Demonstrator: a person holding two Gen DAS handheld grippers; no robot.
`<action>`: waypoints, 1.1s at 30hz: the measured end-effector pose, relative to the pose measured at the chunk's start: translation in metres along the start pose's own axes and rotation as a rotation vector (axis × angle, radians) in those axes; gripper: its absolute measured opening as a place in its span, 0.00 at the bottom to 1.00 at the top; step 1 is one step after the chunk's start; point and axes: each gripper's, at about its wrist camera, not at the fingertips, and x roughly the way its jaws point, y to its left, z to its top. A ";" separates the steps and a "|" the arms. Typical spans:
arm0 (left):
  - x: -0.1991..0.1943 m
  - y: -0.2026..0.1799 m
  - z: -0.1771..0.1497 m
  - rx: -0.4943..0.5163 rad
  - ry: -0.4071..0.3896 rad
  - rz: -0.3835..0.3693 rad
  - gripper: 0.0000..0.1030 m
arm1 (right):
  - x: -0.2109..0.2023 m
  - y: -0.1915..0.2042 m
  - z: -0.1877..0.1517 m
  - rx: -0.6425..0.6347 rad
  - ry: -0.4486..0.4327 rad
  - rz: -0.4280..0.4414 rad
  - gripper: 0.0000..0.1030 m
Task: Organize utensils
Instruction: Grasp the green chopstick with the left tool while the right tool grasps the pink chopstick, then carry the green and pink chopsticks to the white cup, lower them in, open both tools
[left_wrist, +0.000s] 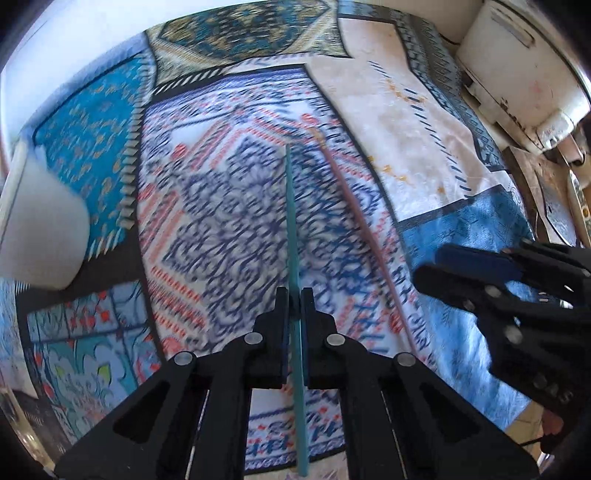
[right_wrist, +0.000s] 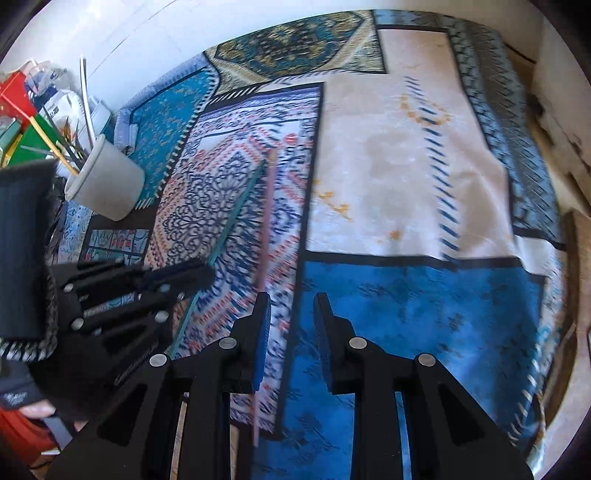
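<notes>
Gripping a teal chopstick (left_wrist: 293, 236), left tongs (left_wrist: 294, 295); right tongs (right_wrist: 291, 299) parted

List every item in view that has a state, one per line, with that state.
Left tongs: shut on the teal stick.
Teal stick: gripped, lifted off the cloth.
Right tongs: open, holding nothing.
Pink stick: lying flat on the patterned cloth, untouched.
White cup: tilted in view, with sticks already inside.
</notes>
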 end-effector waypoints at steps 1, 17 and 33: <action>-0.002 0.005 -0.004 -0.015 -0.002 0.002 0.03 | 0.006 0.003 0.002 -0.003 0.008 0.003 0.21; -0.060 0.029 -0.022 -0.098 -0.132 -0.031 0.03 | 0.025 0.029 0.024 -0.082 0.005 -0.143 0.08; -0.125 0.052 -0.031 -0.180 -0.291 -0.029 0.03 | -0.047 0.052 0.024 -0.051 -0.176 -0.053 0.06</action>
